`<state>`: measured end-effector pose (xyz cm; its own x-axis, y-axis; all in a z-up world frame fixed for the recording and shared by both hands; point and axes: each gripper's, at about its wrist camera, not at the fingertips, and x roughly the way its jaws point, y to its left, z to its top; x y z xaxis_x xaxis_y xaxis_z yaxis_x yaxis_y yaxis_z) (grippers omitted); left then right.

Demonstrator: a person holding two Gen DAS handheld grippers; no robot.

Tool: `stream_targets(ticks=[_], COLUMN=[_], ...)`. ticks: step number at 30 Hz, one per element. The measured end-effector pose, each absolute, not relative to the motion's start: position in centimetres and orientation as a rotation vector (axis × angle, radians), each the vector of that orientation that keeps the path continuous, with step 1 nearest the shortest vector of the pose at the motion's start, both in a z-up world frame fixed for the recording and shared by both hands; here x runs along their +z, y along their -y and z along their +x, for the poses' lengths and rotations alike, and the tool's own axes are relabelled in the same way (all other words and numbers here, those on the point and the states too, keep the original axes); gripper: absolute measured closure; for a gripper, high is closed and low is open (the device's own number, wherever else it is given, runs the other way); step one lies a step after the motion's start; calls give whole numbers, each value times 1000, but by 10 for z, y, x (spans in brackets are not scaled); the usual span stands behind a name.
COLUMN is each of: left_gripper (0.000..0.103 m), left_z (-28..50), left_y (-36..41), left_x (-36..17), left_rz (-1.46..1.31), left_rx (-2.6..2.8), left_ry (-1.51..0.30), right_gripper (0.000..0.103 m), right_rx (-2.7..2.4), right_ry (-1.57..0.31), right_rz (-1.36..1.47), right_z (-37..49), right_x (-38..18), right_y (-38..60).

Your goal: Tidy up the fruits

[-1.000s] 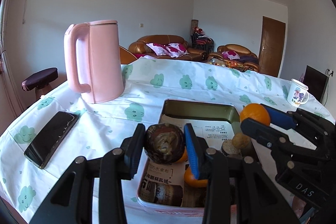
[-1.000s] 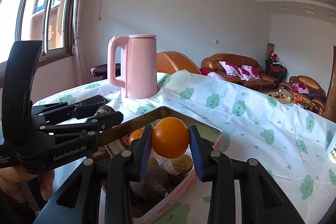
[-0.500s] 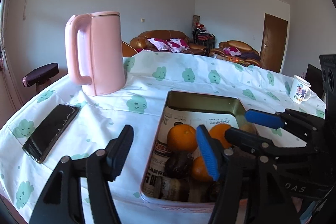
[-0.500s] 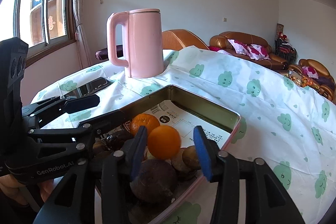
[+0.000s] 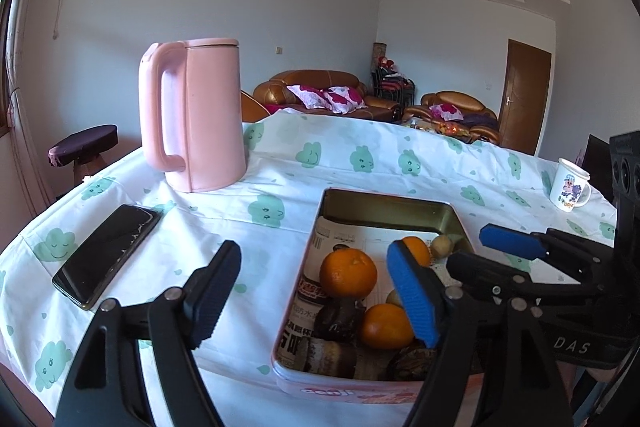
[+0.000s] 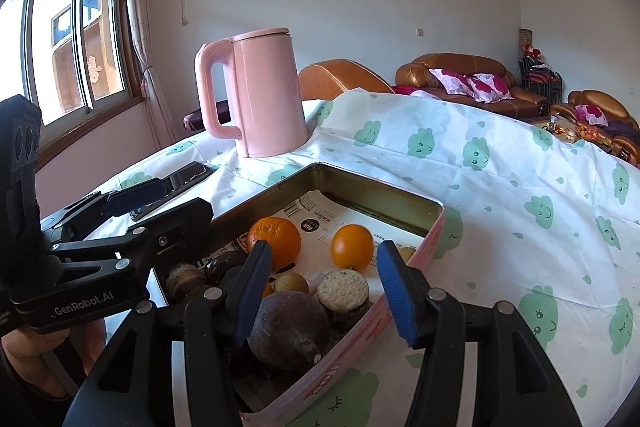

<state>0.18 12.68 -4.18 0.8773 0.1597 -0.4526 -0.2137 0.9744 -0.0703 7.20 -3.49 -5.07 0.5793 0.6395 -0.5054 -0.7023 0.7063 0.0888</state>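
My left gripper point(image 5: 312, 291) and my right gripper point(image 6: 320, 287) both hover with jaws apart and nothing between them over the near end of the tin tray point(image 6: 434, 227), and since every fruit I can see already lies inside it, I judge the sorting nearly or wholly done. In the tray, on its printed paper lining, sit glossy round oranges point(image 6: 353, 246), a dull dark purple fruit point(image 6: 294, 327) with a stubby stem nearest me, and small tan ones. Beyond the tray's far end stands the smooth pink kettle point(image 5: 200, 115), and left of the tray lies a flat black phone point(image 5: 108, 255) on the cloud-print tablecloth point(image 6: 520, 187).
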Motion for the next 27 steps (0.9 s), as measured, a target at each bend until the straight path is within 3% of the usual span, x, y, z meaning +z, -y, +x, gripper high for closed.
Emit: stream_targets(ticks=[8,27], left_gripper=[25,25], left_z=[-2,-2], left_y=[-116,-105], left_x=[-37,-34], left_rz=[-106,-91], left_rx=[180,170], left_ry=[-444,-440], right_gripper=[38,37], right_rx=[719,672], right_ry=[-463,-434], right_rz=[-125,-97], right_z=[61,58], right_x=[-43,-37], right_y=[51,73])
